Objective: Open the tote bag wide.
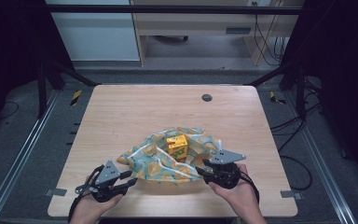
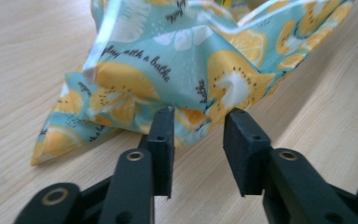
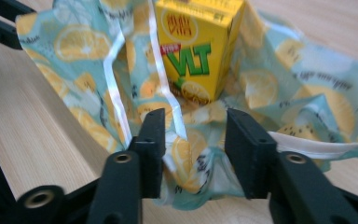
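A teal cloth printed with lemon slices [image 1: 156, 161] lies crumpled at the middle of the wooden table [image 1: 121, 112]. On it stands a yellow drink carton [image 1: 177, 146], upright. My left gripper [image 1: 131, 181] is at the cloth's near left corner. In the left gripper view it [image 2: 198, 122] stands open, its tips just at the cloth's edge [image 2: 205, 60]. My right gripper [image 1: 201, 168] is at the cloth's near right side. In the right gripper view it [image 3: 195, 125] is open with folds of cloth [image 3: 191, 154] between the jaws and the carton [image 3: 196, 46] just beyond.
A dark round grommet [image 1: 207, 97] sits in the table's far side. Bare wood surrounds the cloth. Black frame posts and cables [image 1: 303, 121] stand off the table's right edge. A pale desk [image 1: 191, 23] is at the back.
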Motion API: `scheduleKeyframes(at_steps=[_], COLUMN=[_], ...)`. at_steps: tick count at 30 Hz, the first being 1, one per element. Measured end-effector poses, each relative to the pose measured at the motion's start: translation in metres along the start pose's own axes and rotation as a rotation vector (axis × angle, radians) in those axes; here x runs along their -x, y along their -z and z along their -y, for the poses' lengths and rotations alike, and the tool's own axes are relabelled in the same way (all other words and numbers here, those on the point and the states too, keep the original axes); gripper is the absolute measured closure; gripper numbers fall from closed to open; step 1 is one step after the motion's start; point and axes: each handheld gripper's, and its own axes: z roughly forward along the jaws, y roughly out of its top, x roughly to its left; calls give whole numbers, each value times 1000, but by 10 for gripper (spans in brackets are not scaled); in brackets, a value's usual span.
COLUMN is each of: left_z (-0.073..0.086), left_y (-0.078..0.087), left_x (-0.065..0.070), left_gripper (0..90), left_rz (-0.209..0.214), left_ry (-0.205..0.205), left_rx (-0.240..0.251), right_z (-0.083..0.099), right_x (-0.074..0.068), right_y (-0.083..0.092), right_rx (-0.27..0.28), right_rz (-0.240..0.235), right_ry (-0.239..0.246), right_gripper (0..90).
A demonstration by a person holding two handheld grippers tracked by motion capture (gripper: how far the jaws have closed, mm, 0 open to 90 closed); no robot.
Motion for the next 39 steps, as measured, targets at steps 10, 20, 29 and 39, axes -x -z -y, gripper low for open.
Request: scheduleKeyframes(at_steps=[10, 20, 29, 39], left_z=[-8, -47, -65, -66], left_y=[20, 14, -18, -40], left_x=[-7, -12, -20, -15], left_gripper=[545, 479, 359, 322], left_rz=[-40, -80, -67, -32], left_ry=[15, -39, -61, -90], left_rx=[65, 110, 81, 61], right_z=[-27, -61, -68, -56], right_x=[0, 36, 68, 73], right_y=[16, 2, -34, -66], right_rx=[34, 14, -64, -187], right_rz=[13, 55, 19, 3], right_ry=[47, 97, 91, 152], right_gripper=[411, 311, 212, 284])
